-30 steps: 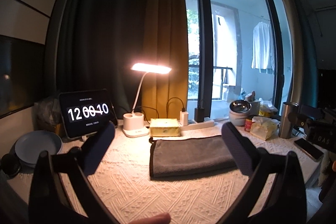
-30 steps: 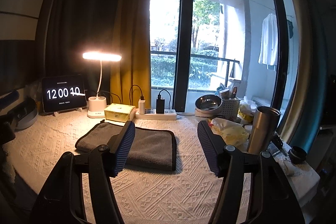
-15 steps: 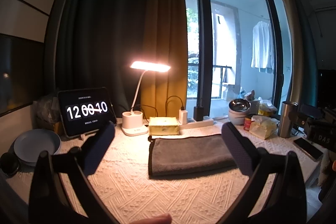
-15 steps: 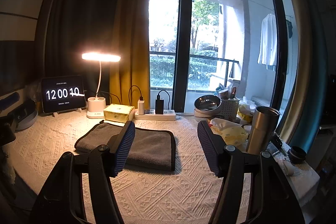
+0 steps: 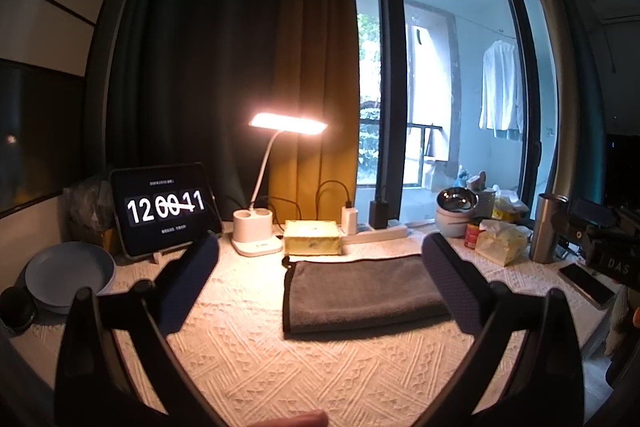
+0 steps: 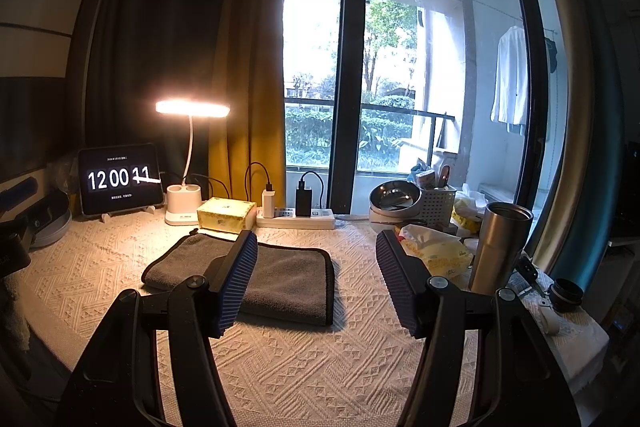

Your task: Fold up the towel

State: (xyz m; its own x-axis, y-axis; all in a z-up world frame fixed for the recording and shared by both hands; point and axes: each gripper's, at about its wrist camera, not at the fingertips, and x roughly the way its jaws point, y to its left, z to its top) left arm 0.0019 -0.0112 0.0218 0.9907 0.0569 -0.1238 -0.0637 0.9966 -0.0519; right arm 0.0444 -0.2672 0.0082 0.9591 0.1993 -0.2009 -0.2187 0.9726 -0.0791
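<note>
A dark grey towel [image 5: 362, 291] lies folded flat on the cream textured tablecloth [image 5: 256, 351]; it also shows in the right wrist view [image 6: 280, 279]. My left gripper [image 5: 320, 263] is open and empty, held above the cloth short of the towel, its right finger overlapping the towel's right end in view. My right gripper [image 6: 316, 259] is open and empty, held above the cloth near the towel's right edge; its left finger hides the towel's middle.
At the back stand a tablet clock [image 5: 164, 211], a lit desk lamp [image 5: 258, 227], a yellow tissue box [image 5: 312, 237] and a power strip [image 6: 296, 219]. A grey plate [image 5: 68, 271] lies at left. A steel tumbler [image 6: 500, 247], bowls [image 6: 394, 197] and tissue packs [image 6: 436, 253] crowd the right.
The clock reading went from 12 00 10 to 12 00 11. Both grippers stay open and almost still; the towel has not moved.
</note>
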